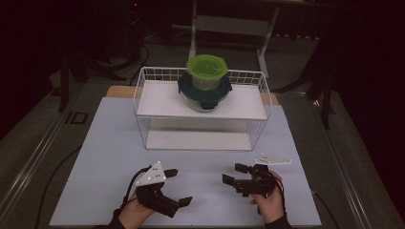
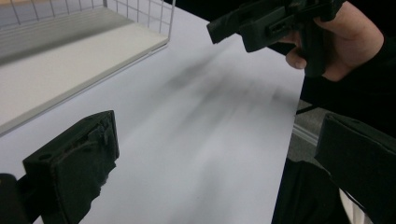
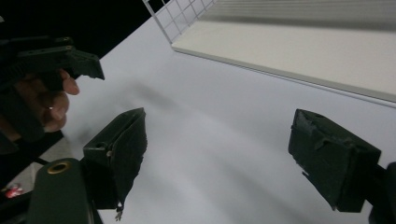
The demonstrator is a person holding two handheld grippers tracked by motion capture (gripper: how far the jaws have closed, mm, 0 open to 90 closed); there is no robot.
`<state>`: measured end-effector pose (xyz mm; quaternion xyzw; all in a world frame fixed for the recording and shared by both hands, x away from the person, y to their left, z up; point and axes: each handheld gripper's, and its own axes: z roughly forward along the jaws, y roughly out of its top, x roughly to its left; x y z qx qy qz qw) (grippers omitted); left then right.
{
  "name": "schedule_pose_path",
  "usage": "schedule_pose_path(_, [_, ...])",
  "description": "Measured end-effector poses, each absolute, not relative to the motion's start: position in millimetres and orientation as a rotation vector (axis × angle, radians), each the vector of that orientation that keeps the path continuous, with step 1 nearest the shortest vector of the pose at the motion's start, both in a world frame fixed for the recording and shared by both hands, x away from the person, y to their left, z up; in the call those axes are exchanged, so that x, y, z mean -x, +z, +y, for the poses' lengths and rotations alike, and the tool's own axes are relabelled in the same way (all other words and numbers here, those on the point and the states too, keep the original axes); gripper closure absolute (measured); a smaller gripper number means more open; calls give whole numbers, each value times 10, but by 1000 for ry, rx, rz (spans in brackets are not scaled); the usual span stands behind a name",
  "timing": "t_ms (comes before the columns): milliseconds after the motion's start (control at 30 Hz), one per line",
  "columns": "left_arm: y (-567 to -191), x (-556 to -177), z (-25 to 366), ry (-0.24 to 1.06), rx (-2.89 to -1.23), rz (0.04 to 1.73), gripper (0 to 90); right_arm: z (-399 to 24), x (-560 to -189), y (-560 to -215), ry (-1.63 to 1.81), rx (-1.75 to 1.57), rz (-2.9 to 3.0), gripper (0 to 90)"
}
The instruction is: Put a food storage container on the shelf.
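Observation:
A white wire basket rack [image 1: 143, 95] stands at the back of the pale mat, with a flat shelf on top. On that shelf sits a clear round container with a dark lid [image 1: 204, 91], and a green-lidded container [image 1: 206, 71] is stacked on it. My left gripper [image 1: 179, 187] rests low at the front left, jaws wide open and bare. My right gripper [image 1: 235, 173] is at the front right, also open, with nothing between its jaws. In the left gripper view the right gripper [image 2: 275, 21] shows in a hand. The left gripper [image 3: 56, 58] shows in the right gripper view.
The rack's lower shelf [image 1: 198, 140] is a bare white board, seen close in both gripper views [image 2: 60, 70] [image 3: 299, 51]. The pale mat [image 1: 110, 143] spreads between the rack and my hands. Dark floor, cables and a white frame [image 1: 229, 24] lie beyond the table.

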<state>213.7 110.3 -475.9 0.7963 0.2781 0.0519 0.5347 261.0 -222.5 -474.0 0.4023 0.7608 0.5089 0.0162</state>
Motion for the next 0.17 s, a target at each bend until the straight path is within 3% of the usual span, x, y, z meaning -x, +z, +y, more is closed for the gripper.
schedule_pose_path(167, [-4769,-2126,1098,125,-1894,659,0,-2237,-2603,-4752,1569,-1234,2353,188])
